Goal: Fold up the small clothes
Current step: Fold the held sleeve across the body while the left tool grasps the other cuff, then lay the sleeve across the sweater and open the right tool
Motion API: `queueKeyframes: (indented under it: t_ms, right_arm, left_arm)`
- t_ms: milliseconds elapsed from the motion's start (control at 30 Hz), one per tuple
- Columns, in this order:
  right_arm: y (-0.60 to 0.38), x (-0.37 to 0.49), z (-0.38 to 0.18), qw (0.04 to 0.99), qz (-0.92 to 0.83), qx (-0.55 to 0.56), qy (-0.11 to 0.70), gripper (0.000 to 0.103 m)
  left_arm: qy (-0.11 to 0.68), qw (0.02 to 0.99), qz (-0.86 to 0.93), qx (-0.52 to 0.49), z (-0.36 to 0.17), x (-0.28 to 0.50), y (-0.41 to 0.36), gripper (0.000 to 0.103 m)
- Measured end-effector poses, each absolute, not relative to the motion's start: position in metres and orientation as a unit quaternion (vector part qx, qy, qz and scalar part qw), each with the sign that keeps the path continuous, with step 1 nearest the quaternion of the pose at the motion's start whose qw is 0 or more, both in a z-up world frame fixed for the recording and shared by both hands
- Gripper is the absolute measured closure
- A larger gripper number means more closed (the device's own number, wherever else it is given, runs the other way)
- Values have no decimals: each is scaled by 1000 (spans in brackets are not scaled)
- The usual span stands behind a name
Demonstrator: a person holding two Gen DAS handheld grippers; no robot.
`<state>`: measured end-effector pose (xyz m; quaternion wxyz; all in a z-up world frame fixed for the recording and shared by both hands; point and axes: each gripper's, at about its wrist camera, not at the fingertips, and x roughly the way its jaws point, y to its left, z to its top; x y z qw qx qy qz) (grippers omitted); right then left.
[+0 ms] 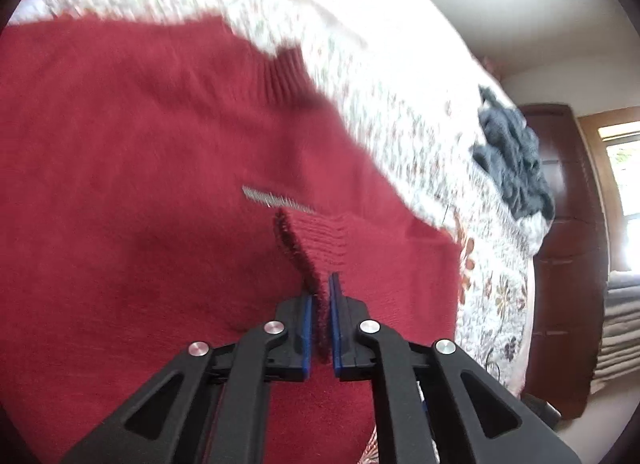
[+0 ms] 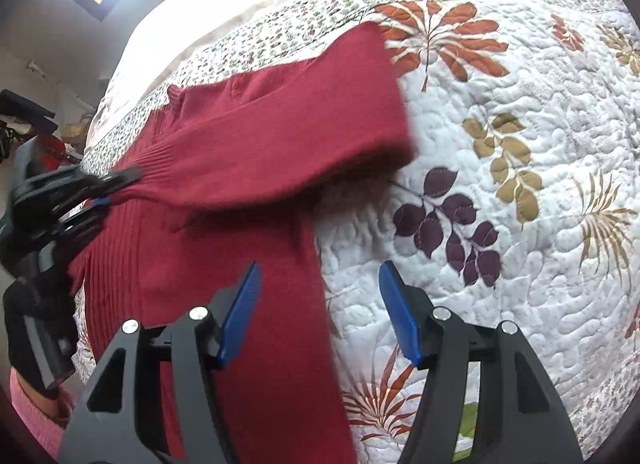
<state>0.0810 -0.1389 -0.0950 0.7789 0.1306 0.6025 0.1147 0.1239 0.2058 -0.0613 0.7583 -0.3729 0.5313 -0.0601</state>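
Note:
A small red knit sweater (image 1: 140, 152) lies spread on a floral quilt (image 1: 400, 76). My left gripper (image 1: 322, 304) is shut on the ribbed cuff (image 1: 320, 240) of one sleeve, held up over the sweater's body. In the right wrist view that sleeve (image 2: 288, 144) stretches across the sweater (image 2: 224, 264) toward the left gripper (image 2: 112, 188) at the left edge. My right gripper (image 2: 320, 304) hangs open above the sweater's right edge and the quilt (image 2: 520, 192), with nothing between its blue pads (image 2: 240, 308).
A dark grey crumpled garment (image 1: 508, 152) lies on the quilt at the right. Beyond the bed stands a dark wooden cabinet (image 1: 568, 248) and a window. A gloved hand and pink sleeve (image 2: 32, 404) hold the left gripper's handle.

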Motion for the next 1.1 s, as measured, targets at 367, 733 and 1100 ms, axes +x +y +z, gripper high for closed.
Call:
queueKeyframes:
  t_ms: [367,733,1100]
  right_arm:
    - [-118,116,-100,767,126,178,604,41]
    - [-72,173,-135,742,114,162,641,48]
    - [-55,177,-154,738,82,100,662,52]
  left_arm:
    - [477,803,38,-355,-29,94,316,96]
    - [474,804,107,-343,-49,79,390,96]
    - [525,774,133,-328,-95,71,408,79]
